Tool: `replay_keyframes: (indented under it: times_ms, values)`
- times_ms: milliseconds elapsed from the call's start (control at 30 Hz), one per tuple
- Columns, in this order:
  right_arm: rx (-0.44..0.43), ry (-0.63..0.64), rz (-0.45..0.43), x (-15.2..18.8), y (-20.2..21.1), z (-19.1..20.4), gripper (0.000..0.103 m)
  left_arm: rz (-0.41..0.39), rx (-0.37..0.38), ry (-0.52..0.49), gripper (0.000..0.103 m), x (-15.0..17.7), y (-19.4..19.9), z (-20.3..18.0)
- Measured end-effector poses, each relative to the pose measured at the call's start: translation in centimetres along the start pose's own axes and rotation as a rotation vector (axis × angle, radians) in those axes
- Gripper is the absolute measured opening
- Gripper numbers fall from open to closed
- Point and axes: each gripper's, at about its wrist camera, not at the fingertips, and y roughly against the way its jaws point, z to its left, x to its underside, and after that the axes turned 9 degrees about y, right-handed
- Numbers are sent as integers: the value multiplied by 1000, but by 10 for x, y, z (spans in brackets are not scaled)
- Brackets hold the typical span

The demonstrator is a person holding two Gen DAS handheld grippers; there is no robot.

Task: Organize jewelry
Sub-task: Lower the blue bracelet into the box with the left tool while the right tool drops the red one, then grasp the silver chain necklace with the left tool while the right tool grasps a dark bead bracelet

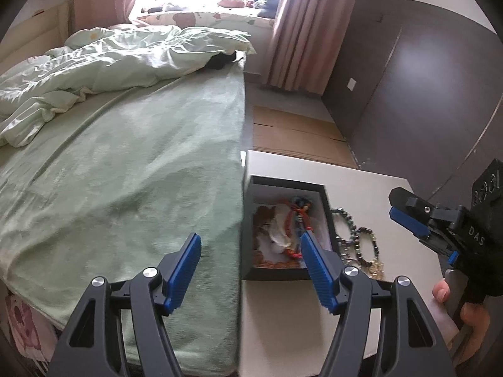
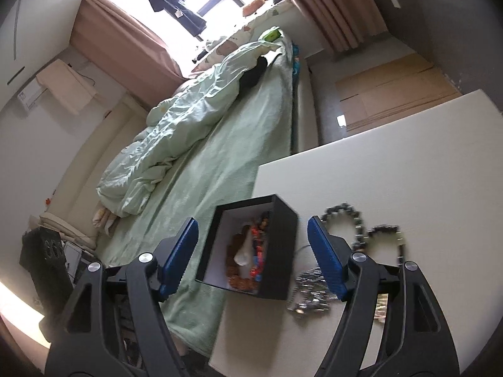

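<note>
Pale green plush fabric covers the bed (image 1: 132, 157), which fills the space ahead and to the left of the left tool (image 1: 250, 259); a crumpled quilt (image 1: 103, 59) lies farther along it. The white, smooth surface (image 2: 393, 163) stands right against the bed's edge, probably so the jewelry can be sorted within easy reach.

A black, square-walled box (image 2: 279, 245) with a pale lining sits at the corner of the surface nearest the bed, just ahead of both tools, between the right tool's (image 2: 253, 259) spread fingers in its view. It already holds tangled pieces: amber-brown beads, a red and blue cord, something white. I judge it the collecting place.

Just beside the box, ahead and right of the right tool, lie dark beaded bracelets (image 2: 358, 223) in round loops, and nearer it a silvery chain (image 2: 309, 295) in a heap. These look not yet put away.

Both tools hang above the surface with jaws spread wide, holding nothing; the right seems best placed for the loose bracelets.
</note>
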Motion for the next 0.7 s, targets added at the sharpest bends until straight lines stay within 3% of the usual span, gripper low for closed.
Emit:
replay_keyframes:
  times_ms: [433, 567, 700]
  values:
    - [131, 62, 107, 8, 22, -39, 72, 26, 63, -34, 64, 15, -16, -53]
    - [178, 65, 169, 13, 18, -56, 61, 41, 63, -40, 62, 24, -23, -65]
    - [228, 95, 229, 20, 12, -69, 56, 51, 51, -29, 58, 34, -28, -71]
